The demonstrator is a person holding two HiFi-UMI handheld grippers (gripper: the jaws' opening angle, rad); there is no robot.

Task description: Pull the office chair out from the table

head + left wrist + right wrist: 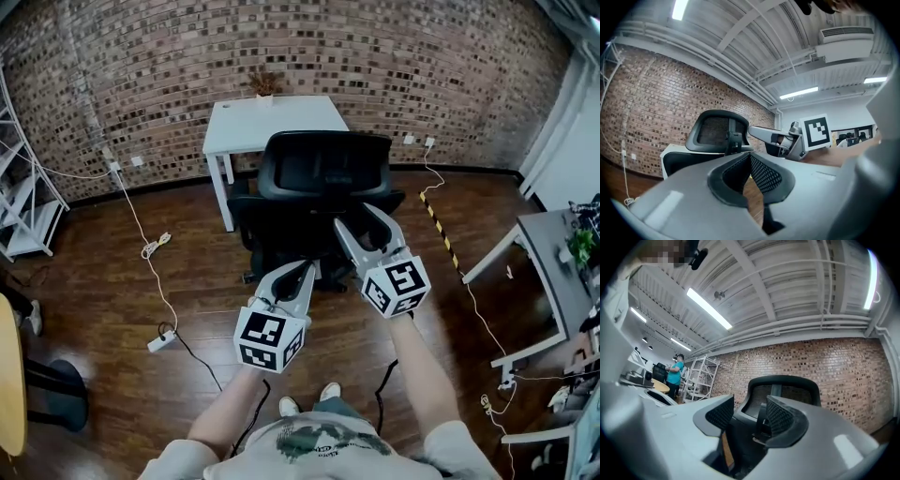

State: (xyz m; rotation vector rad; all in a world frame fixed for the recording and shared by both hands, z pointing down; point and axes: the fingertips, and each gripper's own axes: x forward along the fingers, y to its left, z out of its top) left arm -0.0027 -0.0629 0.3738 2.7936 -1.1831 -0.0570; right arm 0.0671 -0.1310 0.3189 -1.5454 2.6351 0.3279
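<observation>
A black office chair (pixel 323 178) stands in front of a white table (pixel 272 122) by the brick wall, its mesh back turned toward me. My left gripper (pixel 298 272) hovers open just behind the chair's lower left, touching nothing. My right gripper (pixel 361 218) is open too, its fingertips close to the chair's back and seat edge on the right, with nothing pressed between the pads. In the left gripper view the chair (pixel 715 133) rises beyond the open left gripper (pixel 749 173), and the right gripper (pixel 761 133) reaches in from the right. The right gripper view frames the chair back (pixel 783 390) past the open right gripper (pixel 749 416).
A small plant (pixel 265 84) sits on the table. A white shelving rack (pixel 23 202) stands at the left. A power strip (pixel 161 340) with its cable lies on the wood floor. A grey desk (pixel 553 272) is at the right, striped floor tape (pixel 439 225) before it. A person (pixel 675 373) stands far off.
</observation>
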